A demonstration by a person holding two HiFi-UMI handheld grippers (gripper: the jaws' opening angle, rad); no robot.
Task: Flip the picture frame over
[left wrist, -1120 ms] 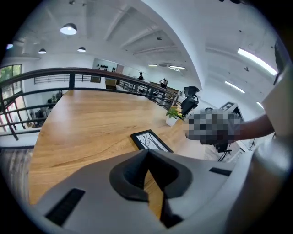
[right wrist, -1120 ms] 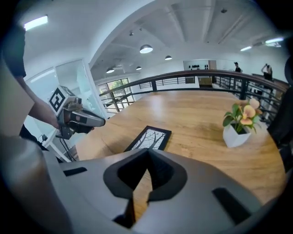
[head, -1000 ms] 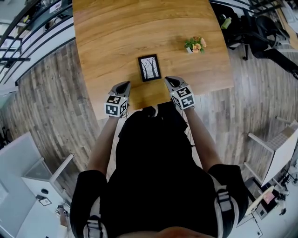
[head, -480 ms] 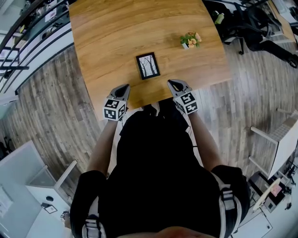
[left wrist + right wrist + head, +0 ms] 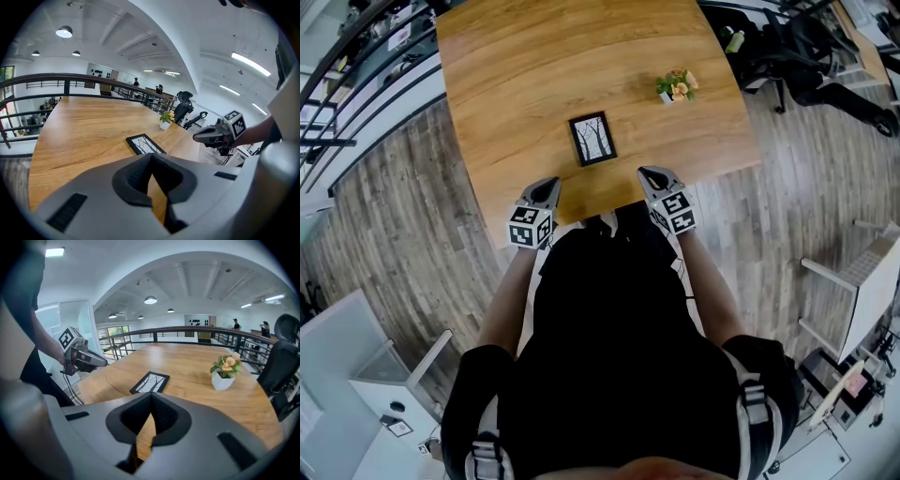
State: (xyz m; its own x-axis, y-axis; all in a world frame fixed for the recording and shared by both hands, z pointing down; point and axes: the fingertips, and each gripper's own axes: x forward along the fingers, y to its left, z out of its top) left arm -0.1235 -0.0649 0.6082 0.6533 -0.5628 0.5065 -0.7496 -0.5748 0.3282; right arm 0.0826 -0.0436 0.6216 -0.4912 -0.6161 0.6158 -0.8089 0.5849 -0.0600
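Note:
A black picture frame (image 5: 592,139) with a tree print lies flat and face up on the wooden table (image 5: 516,84). It also shows in the left gripper view (image 5: 145,144) and the right gripper view (image 5: 151,382). My left gripper (image 5: 547,185) hovers over the near table edge, left of and nearer than the frame, jaws shut and empty (image 5: 151,158). My right gripper (image 5: 648,172) is over the near edge to the frame's right, also shut on nothing (image 5: 151,400). Neither touches the frame.
A small white pot with flowers (image 5: 677,86) stands on the table, far right of the frame (image 5: 223,373). A black railing (image 5: 356,66) runs along the table's left side. Office chairs (image 5: 811,47) stand beyond the right corner, and white furniture (image 5: 862,300) on the floor.
My right gripper has drawn back a little from the frame toward the near table edge. The left gripper has hardly moved. The frame lies where it was.

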